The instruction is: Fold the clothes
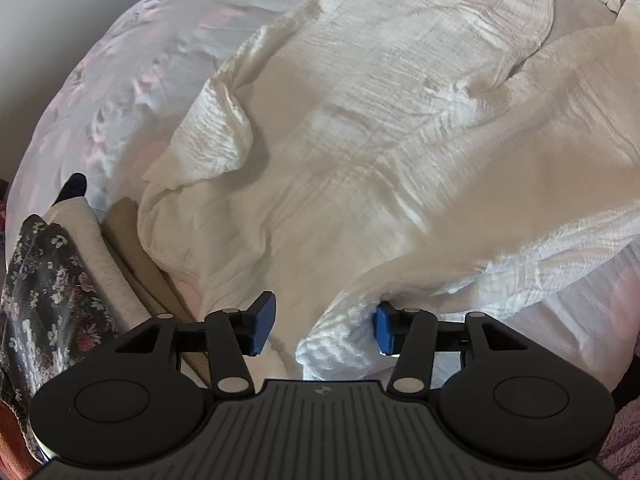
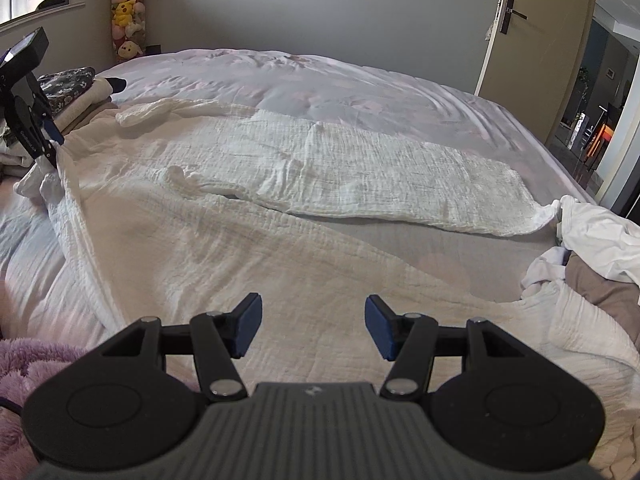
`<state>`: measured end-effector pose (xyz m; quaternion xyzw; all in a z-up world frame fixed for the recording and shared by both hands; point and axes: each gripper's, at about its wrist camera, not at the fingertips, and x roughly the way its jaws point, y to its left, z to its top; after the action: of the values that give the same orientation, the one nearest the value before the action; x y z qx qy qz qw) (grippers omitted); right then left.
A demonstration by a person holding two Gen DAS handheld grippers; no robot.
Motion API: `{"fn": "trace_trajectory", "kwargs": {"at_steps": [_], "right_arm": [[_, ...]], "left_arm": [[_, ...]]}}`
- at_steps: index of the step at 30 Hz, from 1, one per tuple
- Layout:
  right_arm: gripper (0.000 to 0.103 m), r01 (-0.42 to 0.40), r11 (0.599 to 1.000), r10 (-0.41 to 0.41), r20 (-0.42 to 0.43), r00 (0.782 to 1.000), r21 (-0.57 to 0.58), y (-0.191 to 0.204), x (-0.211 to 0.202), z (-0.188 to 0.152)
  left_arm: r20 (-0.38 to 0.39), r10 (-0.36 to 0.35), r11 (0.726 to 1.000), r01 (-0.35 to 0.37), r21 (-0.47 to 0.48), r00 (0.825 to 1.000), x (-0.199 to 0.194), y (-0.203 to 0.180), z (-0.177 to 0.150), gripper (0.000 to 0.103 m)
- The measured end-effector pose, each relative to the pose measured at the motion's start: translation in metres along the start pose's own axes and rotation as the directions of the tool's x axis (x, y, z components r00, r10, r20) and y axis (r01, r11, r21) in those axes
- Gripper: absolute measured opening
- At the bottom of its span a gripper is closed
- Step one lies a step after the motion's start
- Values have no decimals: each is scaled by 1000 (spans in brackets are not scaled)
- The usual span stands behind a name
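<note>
A large cream crinkled garment lies spread across the bed, one long panel stretching to the right. In the left wrist view the same cloth fills the frame. My left gripper is open just over a bunched white edge of the cloth, which sits between the jaws near the right pad. The left gripper also shows at the far left of the right wrist view, at the cloth's corner. My right gripper is open and empty above the cloth's near edge.
A stack of folded clothes, with a dark floral piece, lies left of the garment. A pile of white and brown clothes sits at the right. A purple fluffy fabric is at the near left. An open door stands behind the bed.
</note>
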<state>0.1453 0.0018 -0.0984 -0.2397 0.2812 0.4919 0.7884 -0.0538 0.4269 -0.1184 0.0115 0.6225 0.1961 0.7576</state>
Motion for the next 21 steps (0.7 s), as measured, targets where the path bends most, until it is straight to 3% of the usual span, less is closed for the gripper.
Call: {"fn": "trace_trajectory", "kwargs": {"at_steps": [3,6,9,11,13,18,21], "right_arm": [[60,0,1000,0,-3,1000,-7,1,0,0],[60,4,1000,-4,-2,1000,-9,1,-1,0],[60,5,1000,-5,-3,1000,-6,1,-1,1],[60,5,1000,-5,-2,1000,-5,1,-2,1],[60,5,1000,-5,0,1000,-4,1,-2,0],[60,0,1000,0,-7,1000,-1,-1,-1,0],[60,1,1000,-1,-9,1000,-2,-1,0,0]], "left_arm": [[20,-29,1000,29,1,999,-11,8,-7,56],[-23,-45,999,46,27,999,-10,12,-10,63],[-76,-36,994,43,101,996,-7,10,-12,63],[-86,2,990,10,139,996,-8,8,-12,63],[-87,-8,987,22,157,996,-13,11,-12,63],[-73,-11,988,22,154,997,-24,12,-12,63],[-32,8,975,0,221,999,-34,-6,-17,63]]}}
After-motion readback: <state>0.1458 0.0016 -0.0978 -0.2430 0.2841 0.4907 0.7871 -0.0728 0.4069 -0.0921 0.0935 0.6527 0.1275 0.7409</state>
